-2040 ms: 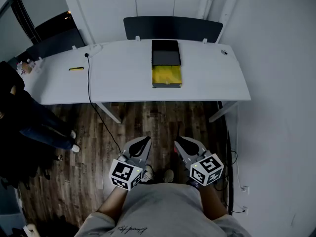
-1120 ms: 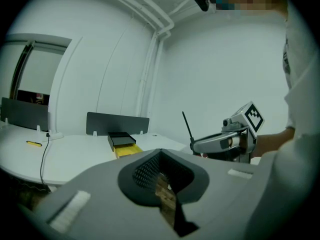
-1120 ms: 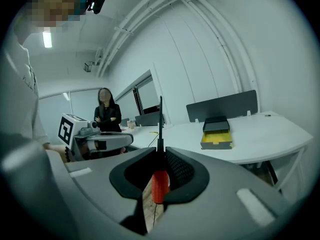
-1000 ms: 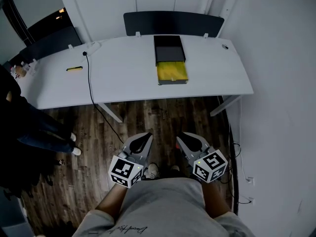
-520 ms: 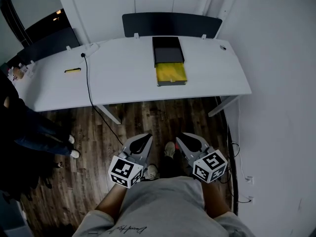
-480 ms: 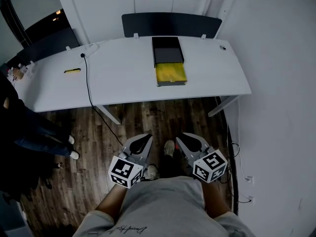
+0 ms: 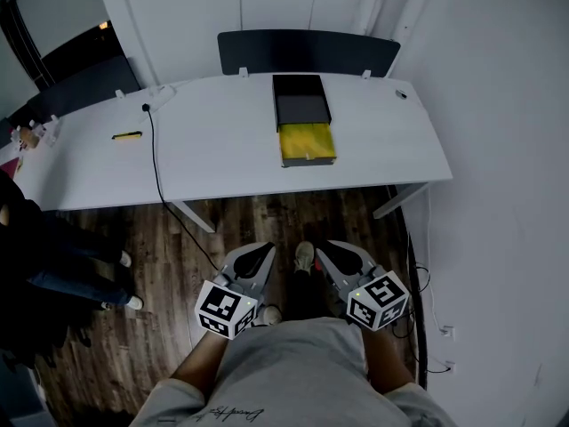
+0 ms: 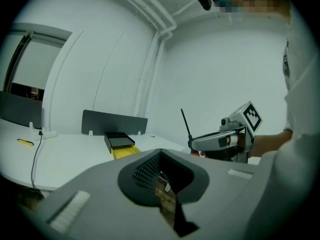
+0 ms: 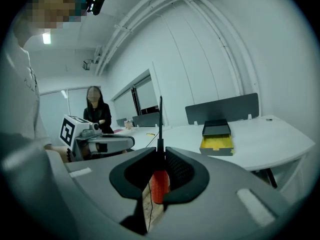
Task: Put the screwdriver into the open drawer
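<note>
**A:** Where's the screwdriver [image 9: 158, 185] rn?

**B:** I'm holding it in my right gripper [image 9: 161, 153]. The jaws are clamping on the red handle, and the thin shaft is sticking up & out past the tips.

**A:** And the drawer [image 7: 307, 142]?

**B:** It's sitting open on the white table [image 7: 213, 163], yellow inside, pulled out of its black box [image 7: 300, 103] toward me. It's lying well ahead of me, w/ wood floor [image 7: 258, 225] btwn us. I'm judging it's out of reach from here.

**A:** Which way from the gripper?

**B:** In the right gripper view it's showing fwd & a bit right of the shaft. In the head view it's lining up roughly btwn both grippers, so neither hand is clearly nearer. The right one's carrying, though.

**A:** Left gripper [image 8: 160, 153]?

**B:** Its jaws are resting together w/ nothing btwn them. It's hanging just beside the right one.

**A:** Axis prob?

**B:** Prob yes. The drawer's long side is running away from me, while the shaft is pointing mostly up. I'm guessing I'll be tipping it fwd so it's lying lengthwise in the tray.
</note>
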A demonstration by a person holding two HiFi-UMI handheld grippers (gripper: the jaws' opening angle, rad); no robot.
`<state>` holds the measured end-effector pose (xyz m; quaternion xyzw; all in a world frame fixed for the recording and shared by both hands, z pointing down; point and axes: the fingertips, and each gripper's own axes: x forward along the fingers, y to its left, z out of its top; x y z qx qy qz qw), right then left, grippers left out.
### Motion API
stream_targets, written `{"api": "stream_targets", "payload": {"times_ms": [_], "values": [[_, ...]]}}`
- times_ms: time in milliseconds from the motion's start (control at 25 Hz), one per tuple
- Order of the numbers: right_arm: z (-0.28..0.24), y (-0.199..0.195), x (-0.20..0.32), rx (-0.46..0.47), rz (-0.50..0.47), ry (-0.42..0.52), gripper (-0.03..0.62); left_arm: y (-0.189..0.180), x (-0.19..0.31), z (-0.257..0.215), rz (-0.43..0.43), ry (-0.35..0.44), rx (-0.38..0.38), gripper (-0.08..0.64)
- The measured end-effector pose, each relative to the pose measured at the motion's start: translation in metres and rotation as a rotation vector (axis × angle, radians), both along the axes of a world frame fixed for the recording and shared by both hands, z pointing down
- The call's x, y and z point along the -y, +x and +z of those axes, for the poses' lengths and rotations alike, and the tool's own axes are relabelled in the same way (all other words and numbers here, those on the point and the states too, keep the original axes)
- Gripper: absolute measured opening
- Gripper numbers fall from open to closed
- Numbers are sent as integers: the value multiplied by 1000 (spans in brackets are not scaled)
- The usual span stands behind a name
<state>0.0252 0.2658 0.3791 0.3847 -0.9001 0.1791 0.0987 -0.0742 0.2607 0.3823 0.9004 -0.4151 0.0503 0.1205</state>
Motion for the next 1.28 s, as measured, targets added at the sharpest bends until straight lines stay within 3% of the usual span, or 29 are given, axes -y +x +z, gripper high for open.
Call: {"api": "stream_targets", "payload": {"times_ms": [360, 1280], "values": [[17, 10, 55, 11, -8, -27, 74, 10, 55, 10, 1, -13, -5, 0], [20, 56, 283, 22, -123, -75, 74, 57, 272, 10, -106, -52, 2, 0]]}}
